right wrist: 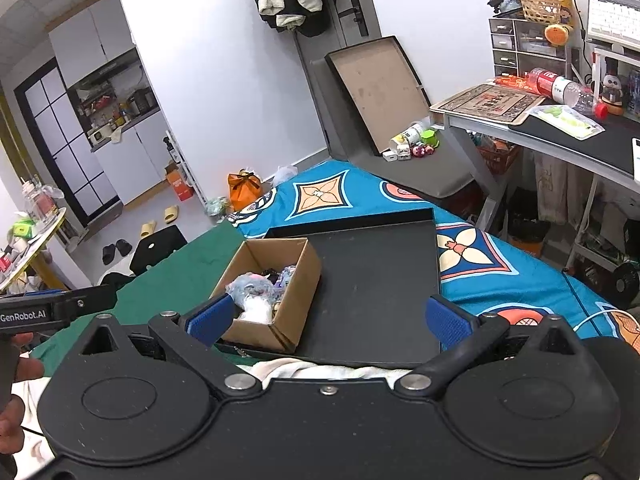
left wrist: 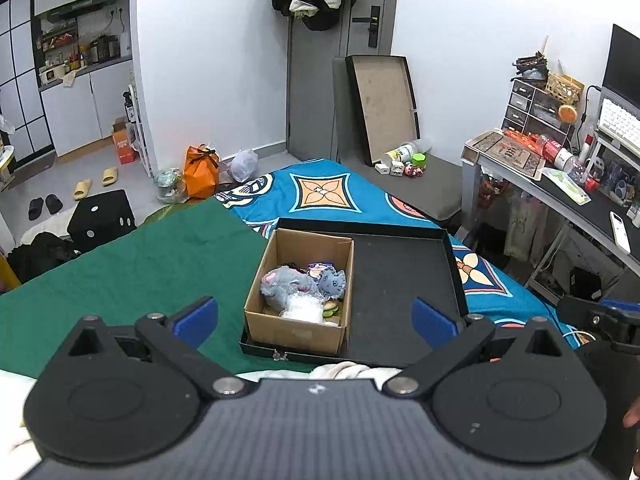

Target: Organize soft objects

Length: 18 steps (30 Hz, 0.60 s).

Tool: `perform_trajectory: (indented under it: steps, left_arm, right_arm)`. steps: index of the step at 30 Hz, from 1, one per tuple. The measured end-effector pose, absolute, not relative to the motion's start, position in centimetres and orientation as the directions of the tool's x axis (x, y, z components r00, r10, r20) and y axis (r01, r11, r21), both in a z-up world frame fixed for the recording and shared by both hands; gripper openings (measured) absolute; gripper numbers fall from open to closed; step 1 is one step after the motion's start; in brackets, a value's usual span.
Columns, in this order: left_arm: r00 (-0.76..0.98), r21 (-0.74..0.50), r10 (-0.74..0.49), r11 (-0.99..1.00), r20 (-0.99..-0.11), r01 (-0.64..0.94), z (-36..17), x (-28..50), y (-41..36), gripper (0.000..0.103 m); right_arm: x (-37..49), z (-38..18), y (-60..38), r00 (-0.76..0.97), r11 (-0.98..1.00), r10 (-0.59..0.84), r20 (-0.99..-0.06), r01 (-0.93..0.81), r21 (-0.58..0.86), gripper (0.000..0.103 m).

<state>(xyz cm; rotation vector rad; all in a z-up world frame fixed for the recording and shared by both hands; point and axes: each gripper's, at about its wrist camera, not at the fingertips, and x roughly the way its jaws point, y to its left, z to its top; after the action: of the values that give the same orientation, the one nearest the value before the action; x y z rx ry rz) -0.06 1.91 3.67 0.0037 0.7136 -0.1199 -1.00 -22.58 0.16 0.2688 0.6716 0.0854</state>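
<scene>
A cardboard box stands in the left part of a black tray on the bed. It holds several soft things: a grey plush, a blue-grey plush face and a white fluffy bundle. My left gripper is open and empty, held above the tray's near edge. My right gripper is open and empty too, above the same tray, with the box by its left finger. The left gripper's body shows at the left of the right wrist view.
A green cloth covers the bed's left part, a blue patterned sheet the rest. A white cloth lies at the tray's near edge. A cluttered desk stands on the right. A black cube and bags sit left of the bed.
</scene>
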Motion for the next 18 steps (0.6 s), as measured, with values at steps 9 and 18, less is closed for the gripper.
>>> perform_trajectory:
  steps: [9, 18]
  left_arm:
    - [0.749, -0.045, -0.122, 0.991, -0.651, 0.122, 3.70, -0.63, 1.92, 0.102]
    - [0.748, -0.043, -0.121, 0.992, -0.653, 0.123, 3.69, -0.78, 1.87, 0.102]
  right_arm:
    - [-1.46, 0.33, -22.55, 0.784, 0.965, 0.153, -0.602, 0.014, 0.263, 0.103]
    - [-1.63, 0.32, -22.87, 0.786, 0.964, 0.149, -0.600, 0.019, 0.265, 0.103]
